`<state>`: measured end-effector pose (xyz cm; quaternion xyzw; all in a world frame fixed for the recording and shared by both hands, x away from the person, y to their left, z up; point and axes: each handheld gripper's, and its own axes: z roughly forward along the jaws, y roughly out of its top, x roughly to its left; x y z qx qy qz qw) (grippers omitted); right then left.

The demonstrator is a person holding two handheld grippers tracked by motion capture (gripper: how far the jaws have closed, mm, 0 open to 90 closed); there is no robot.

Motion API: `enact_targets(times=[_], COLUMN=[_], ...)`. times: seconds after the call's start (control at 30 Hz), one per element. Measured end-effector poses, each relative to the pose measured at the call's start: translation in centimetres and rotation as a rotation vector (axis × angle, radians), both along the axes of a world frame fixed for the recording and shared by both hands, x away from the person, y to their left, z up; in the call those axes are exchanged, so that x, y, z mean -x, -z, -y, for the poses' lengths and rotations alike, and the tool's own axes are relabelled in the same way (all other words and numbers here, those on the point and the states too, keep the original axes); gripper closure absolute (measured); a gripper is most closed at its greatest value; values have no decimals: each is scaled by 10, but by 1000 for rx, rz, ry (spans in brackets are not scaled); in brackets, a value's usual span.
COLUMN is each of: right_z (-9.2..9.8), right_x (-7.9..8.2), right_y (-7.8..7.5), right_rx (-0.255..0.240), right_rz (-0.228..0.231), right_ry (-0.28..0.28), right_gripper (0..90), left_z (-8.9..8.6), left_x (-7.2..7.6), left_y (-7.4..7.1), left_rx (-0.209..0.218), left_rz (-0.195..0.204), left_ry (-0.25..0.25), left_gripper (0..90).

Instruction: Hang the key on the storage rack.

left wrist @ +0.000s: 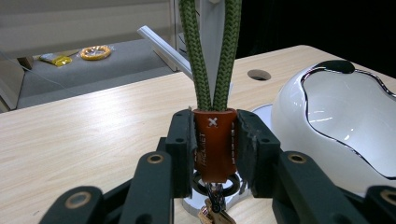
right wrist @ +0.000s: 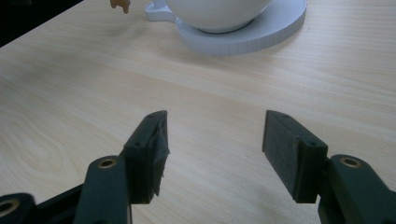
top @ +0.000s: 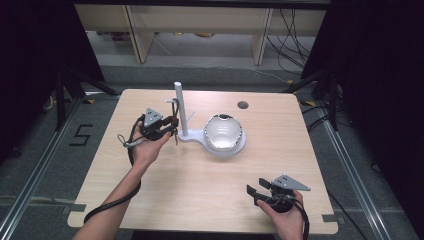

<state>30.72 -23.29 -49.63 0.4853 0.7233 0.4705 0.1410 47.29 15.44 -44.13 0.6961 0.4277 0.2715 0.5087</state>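
While the left gripper is clamped on the brown leather tab of a keychain, the green cord loop runs up from the tab in front of the white post of the stand, near the left of the white bowl that sits on the stand's round base. Judged from this, the keychain is picked up and brought to the post; hanging the loop on it and letting go appear to be what is left. The right gripper rests apart, jaws wide with nothing between them, over bare table at the near right. Whether the loop already sits over a peg cannot be told, since its top is cut off in the left gripper view. The ring and keys below the tab are partly hidden by the jaws.
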Motion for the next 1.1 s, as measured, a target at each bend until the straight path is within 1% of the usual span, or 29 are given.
enact_targets(times=[0.07, 0.1, 0.17, 0.3, 0.4, 0.43, 0.47, 0.53, 0.57, 0.6, 0.63, 0.67, 0.7, 0.73, 0.83, 0.87, 0.97, 1.0, 1.1], right_z=[0, 1, 1, 0, 0, 0, 0, 0, 1, 1, 1, 0, 0, 0, 1, 1, 1, 0, 0], right_x=[0, 1, 1, 1, 1, 0, 1, 1, 1, 1, 1, 1, 1, 1, 1, 1, 1, 1, 1], right_y=[0, -1, -1, -1, -1, 0, 0, 0, -1, -1, -1, -1, -1, -1, -1, 0, 0, -1, -1], right_rx=[2, 15, 19, 14, 13, -1, 7, 2, 15, 14, 14, 14, 14, 14, 19, 23, 23, 14, 17], right_rz=[-7, -16, -17, -18, -17, -4, -9, -8, -18, -17, -17, -17, -17, -17, -15, -7, -7, -18, -18], right_ry=[2, 7, 7, 5, 6, 1, 2, 2, 7, 5, 5, 5, 5, 5, 6, 2, 3, 7, 9], right_gripper=[416, 416, 416, 415, 416, 415, 415, 415, 415, 415, 415, 415, 415, 415, 415, 415, 415, 415, 415], left_z=[1, 1, 1, 2, 2, 2, 2, 1, 1, 1, 0, -2, -2, -3, -6, -8, -11, -12, -17], left_x=[-1, -1, -1, -2, -2, -2, -2, -2, -2, -1, 0, 1, 1, 2, 6, 8, 12, 14, 22], left_y=[0, 1, 1, 3, 3, 3, 3, 3, 3, 3, 3, 3, 3, 3, 1, 0, 0, 0, 1], left_rx=[-2, -6, -6, 0, -5, -4, -3, 1, 3, 6, 5, 16, 16, 20, 21, 18, 12, 12, 8], left_rz=[2, 4, 8, 12, 14, 14, 13, 9, 8, 8, 8, 10, 10, 9, 11, 14, 19, 19, 11], left_ry=[3, 4, 2, 2, 6, 7, 8, 10, 12, 11, 8, 3, 3, -2, -9, -10, -7, -9, -7], left_gripper=[675, 674, 671, 667, 663, 661, 655, 645, 629, 596, 596, 563, 546, 546, 503, 494, 478, 473, 462])
